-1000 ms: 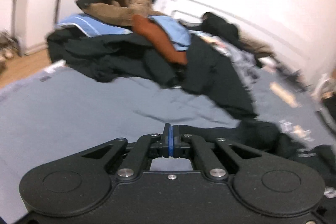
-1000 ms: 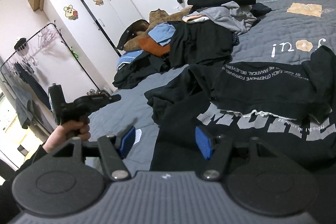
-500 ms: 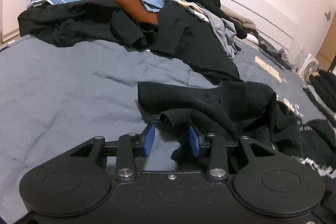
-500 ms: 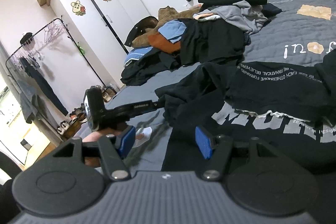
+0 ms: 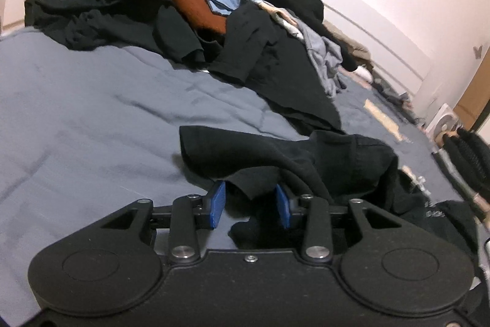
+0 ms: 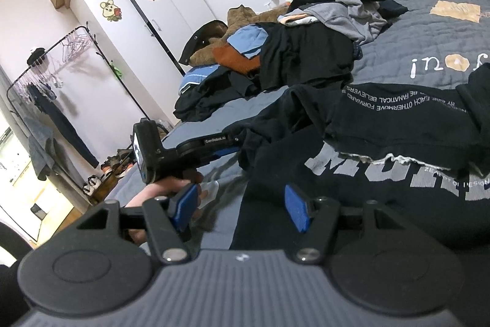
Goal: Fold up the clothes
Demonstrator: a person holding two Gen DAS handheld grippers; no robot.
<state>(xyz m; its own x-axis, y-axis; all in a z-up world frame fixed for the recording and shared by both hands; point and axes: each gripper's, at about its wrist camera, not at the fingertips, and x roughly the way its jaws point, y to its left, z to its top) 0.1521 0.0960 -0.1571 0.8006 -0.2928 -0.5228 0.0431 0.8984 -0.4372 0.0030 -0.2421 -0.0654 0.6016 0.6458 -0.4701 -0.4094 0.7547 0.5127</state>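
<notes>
Black cotton now hangs between my left gripper (image 5: 250,204)'s blue pads: a second ago they were pressed together over bare quilt, and since then they have dropped to the sleeve (image 5: 245,155) of the black printed sweatshirt (image 6: 382,143) at twelve o'clock and are closing on a fold, not yet pinching it. From the right wrist view, my right gripper (image 6: 242,209) is unchanged, jaws wide and empty above the sweatshirt's hem at three o'clock on the grey quilt (image 6: 428,45), so I judge the first fold is about to start.
</notes>
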